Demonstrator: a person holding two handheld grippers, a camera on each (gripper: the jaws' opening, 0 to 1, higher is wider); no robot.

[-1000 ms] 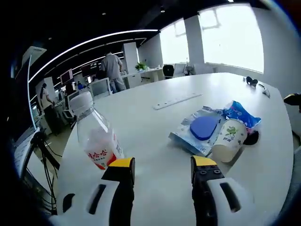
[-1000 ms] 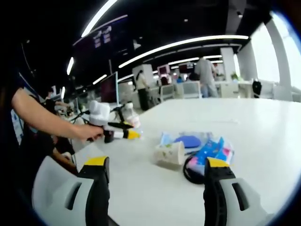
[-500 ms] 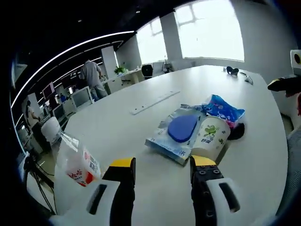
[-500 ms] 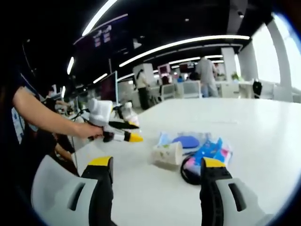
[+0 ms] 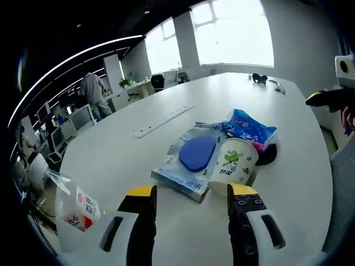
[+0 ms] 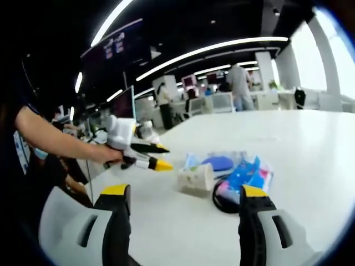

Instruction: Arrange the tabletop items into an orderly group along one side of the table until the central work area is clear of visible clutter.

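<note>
A paper cup (image 5: 233,164) lies on its side on the white table (image 5: 122,149), against a wet-wipes pack (image 5: 188,166) with a blue lid (image 5: 197,152). A blue snack packet (image 5: 249,126) and a black round item (image 5: 268,155) touch them. A clear bottle (image 5: 75,206) with a red-and-white label stands at the lower left. My left gripper (image 5: 191,194) is open just short of the cup and holds nothing. My right gripper (image 6: 184,191) is open, a short way from the same cup (image 6: 195,178), packet (image 6: 247,173) and black ring (image 6: 224,200). The left gripper (image 6: 160,157) comes in from the left.
A long white power strip (image 5: 163,113) lies mid-table. A small black item (image 5: 257,78) sits at the far edge. The right gripper's tip (image 5: 331,95) shows at the right. A person's hand (image 6: 105,155) holds the left gripper. People and desks stand in the background.
My left gripper has swung away from the bottle and closer to the cup and wipes pack. In the right gripper view it has reached further toward the cup. Both stay open.
</note>
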